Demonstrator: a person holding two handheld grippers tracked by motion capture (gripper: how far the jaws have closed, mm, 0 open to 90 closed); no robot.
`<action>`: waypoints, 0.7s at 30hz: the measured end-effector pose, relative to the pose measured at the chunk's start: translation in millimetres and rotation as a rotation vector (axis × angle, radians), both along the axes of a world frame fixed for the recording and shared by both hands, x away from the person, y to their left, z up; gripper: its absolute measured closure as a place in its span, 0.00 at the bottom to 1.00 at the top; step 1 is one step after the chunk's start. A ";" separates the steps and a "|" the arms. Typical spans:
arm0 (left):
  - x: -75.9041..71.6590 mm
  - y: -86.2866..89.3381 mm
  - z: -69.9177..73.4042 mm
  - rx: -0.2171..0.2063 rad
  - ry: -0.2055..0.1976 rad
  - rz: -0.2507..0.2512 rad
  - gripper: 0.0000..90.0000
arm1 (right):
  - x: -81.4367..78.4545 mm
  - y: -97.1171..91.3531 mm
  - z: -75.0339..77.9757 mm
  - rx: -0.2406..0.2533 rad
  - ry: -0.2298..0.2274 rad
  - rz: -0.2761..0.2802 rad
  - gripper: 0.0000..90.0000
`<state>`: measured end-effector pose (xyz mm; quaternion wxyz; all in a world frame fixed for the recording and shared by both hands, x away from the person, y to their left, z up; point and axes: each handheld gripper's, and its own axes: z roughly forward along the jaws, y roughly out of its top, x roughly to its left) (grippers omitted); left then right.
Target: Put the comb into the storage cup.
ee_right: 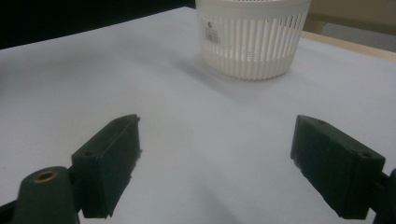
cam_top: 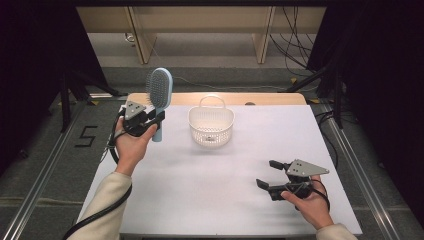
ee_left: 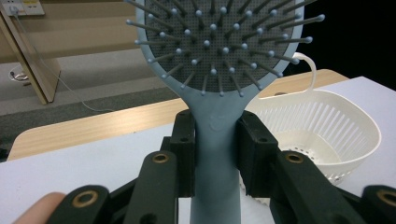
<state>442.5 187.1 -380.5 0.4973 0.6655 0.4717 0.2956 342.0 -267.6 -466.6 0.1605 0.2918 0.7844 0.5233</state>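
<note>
Left hand-held gripper (cam_top: pixel 152 120) pinching hairbrush (cam_top: pixel 159 91) upright beside basket (cam_top: pixel 211 125), right hand-held gripper (cam_top: pixel 266 176) spread

Pale blue hairbrush (cam_top: pixel 159 95), dark grey pad; cream-white slotted basket (cam_top: pixel 211 128) just beside it; white table (cam_top: pixel 210 185); black grippers.

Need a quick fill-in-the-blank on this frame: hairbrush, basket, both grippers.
1. The left gripper is shut on the handle of the blue ____.
2. The hairbrush is held upright with its bristle head pointing ____.
3. The white basket stands on the ____.
4. The right gripper has its fingers ____, with nothing between them.

Missing words: hairbrush; up; table; open
</note>
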 end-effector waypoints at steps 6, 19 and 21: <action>0.9 -1.7 -0.1 -0.004 -0.006 -0.012 0.78 | 0.1 0.1 -0.1 0.001 0.001 -0.002 0.18; 2.2 -6.2 3.3 -0.009 -0.020 -0.031 0.78 | 0.2 -0.2 -0.1 0.001 0.000 -0.004 0.18; 2.3 -6.7 3.4 -0.010 -0.023 -0.031 0.78 | 0.1 -0.1 -0.1 0.001 0.000 -0.004 0.18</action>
